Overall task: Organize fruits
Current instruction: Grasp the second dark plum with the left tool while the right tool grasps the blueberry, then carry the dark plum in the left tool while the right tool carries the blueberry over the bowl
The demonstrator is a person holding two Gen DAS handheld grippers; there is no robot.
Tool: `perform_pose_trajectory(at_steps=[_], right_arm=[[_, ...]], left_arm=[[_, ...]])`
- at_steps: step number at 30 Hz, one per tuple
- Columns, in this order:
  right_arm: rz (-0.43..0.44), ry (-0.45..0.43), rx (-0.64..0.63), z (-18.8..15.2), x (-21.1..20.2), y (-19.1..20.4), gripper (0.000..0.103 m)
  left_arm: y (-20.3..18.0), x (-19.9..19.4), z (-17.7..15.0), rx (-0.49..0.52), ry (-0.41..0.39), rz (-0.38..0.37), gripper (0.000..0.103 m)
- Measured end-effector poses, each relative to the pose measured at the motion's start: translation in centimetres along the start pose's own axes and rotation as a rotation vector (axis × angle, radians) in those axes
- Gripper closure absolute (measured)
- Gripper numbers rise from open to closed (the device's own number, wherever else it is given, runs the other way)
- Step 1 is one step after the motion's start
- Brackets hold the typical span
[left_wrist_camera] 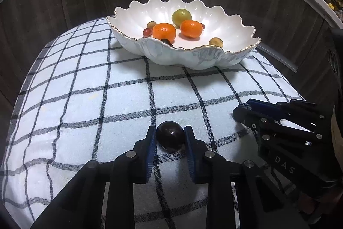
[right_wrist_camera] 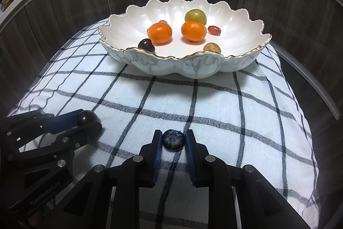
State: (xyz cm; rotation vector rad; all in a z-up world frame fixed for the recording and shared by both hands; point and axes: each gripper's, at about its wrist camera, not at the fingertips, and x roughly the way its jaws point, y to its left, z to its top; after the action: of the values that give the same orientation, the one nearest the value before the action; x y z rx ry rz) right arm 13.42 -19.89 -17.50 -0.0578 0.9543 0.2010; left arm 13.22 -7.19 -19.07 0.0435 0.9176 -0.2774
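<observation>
On the white cloth with dark blue checks (right_wrist_camera: 214, 104), my left claw (left_wrist_camera: 170, 138) is clamped on a glossy dark round grape (left_wrist_camera: 170, 138), my right claw (right_wrist_camera: 173, 140) on a dusty blue blueberry (right_wrist_camera: 173, 140), both near the scalloped white gold-rimmed bowl (right_wrist_camera: 193, 67) of oranges.

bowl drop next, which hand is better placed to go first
Neither by much. The left gripper is shut on the dark grape, the right gripper on the blueberry, both low on the checked cloth, similarly short of the bowl.
</observation>
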Motion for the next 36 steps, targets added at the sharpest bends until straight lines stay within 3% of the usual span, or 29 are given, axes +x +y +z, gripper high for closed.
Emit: perform_pose_trajectory(at_steps=[21, 36], right_arm=[[-0.009, -0.071, -0.001, 1.3, -3.1, 0.1, 0.080], [-0.034, -0.128, 0.024, 3.4, -5.0, -1.0, 0.080]], left_arm=[[-0.4, -2.8, 1.5, 0.028, -0.072, 0.026, 0.077], [-1.0, -4.6, 4.7, 0.056, -0.116, 0.024, 0.077]])
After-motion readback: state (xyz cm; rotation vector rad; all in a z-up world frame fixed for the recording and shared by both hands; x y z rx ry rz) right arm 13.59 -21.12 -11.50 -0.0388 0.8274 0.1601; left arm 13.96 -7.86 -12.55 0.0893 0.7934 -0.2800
